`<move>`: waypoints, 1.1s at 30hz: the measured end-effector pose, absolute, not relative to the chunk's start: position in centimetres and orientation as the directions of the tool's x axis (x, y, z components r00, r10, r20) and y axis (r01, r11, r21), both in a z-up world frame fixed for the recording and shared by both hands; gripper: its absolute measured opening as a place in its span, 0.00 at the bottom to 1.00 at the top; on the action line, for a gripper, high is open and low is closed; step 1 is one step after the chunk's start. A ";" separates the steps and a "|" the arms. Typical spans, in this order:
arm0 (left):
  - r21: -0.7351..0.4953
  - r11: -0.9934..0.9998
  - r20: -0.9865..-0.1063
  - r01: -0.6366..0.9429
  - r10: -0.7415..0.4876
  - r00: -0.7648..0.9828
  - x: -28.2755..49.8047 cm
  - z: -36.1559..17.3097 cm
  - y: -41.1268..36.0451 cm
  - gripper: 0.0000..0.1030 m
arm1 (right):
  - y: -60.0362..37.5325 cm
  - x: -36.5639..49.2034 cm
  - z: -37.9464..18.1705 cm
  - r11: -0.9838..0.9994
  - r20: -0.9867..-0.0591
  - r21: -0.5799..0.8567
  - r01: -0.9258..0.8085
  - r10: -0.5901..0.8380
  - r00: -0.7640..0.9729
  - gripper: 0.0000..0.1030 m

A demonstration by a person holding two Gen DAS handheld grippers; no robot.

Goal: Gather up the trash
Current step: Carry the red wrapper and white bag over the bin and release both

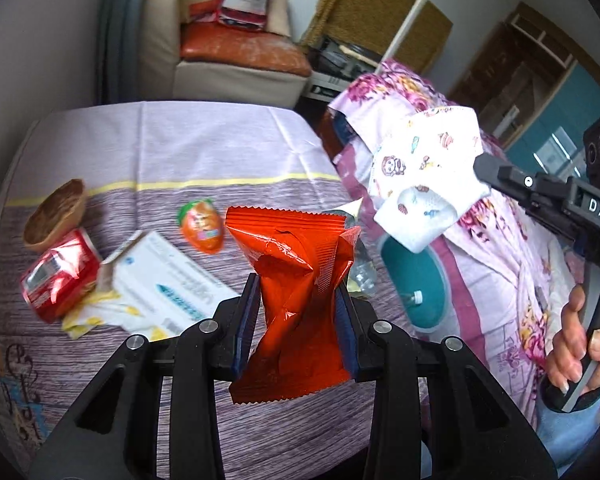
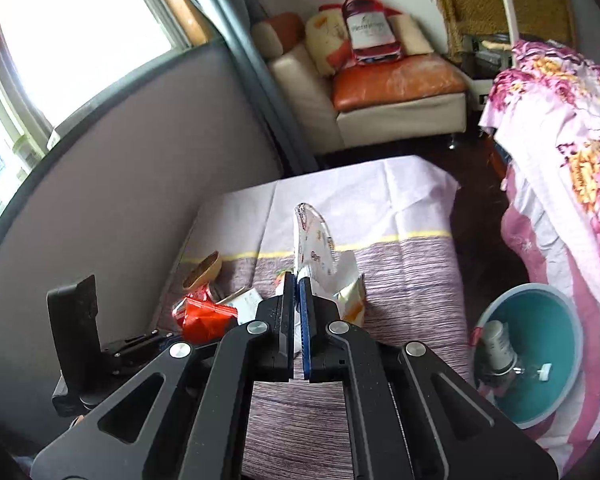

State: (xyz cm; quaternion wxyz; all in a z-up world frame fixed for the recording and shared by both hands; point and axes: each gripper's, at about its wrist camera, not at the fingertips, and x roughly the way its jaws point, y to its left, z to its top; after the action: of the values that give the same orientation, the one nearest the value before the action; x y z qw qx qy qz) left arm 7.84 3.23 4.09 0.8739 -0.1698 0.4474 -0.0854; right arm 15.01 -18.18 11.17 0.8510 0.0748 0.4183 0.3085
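- A crinkly red foil snack bag (image 1: 296, 300) is squeezed at its middle by the left claw (image 1: 298, 320); it looks light and slippery.
- A soft white printed tissue (image 2: 314, 248) is pinched by the tightly closed right claw (image 2: 298, 312).
- The round teal bin (image 2: 540, 360) is seen at four o'clock.

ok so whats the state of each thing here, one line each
left gripper: shut on the red wrapper
red wrapper: crumpled, held above the table
right gripper: shut on the printed tissue
printed tissue: folded, held in the air
red can: crushed, lying on the table
white box: flap open, lying flat
teal bin: open, bottle inside
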 end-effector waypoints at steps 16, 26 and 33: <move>-0.350 0.904 -0.761 0.246 -0.428 0.487 13.9 4.4 -12.1 0.35 | -32.9 16.0 9.9 0.896 -0.673 0.378 -0.232 0.438 0.597 0.03; -0.332 0.875 -0.813 0.351 -0.455 0.363 17.7 -0.1 -22.3 0.35 | -41.1 17.1 5.6 0.921 -0.723 0.382 -0.074 0.348 0.597 0.03; -0.329 0.867 -0.823 0.374 -0.458 0.337 18.9 -1.4 -25.2 0.46 | -43.8 17.9 3.5 0.917 -0.739 0.397 -0.025 0.336 0.585 0.03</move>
State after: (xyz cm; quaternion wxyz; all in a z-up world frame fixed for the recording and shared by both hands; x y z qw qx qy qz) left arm 18.87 -25.19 -1.42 0.8167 -0.0405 0.5164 -0.2545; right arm 17.95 -43.84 3.53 0.8727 0.1749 0.4439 0.1033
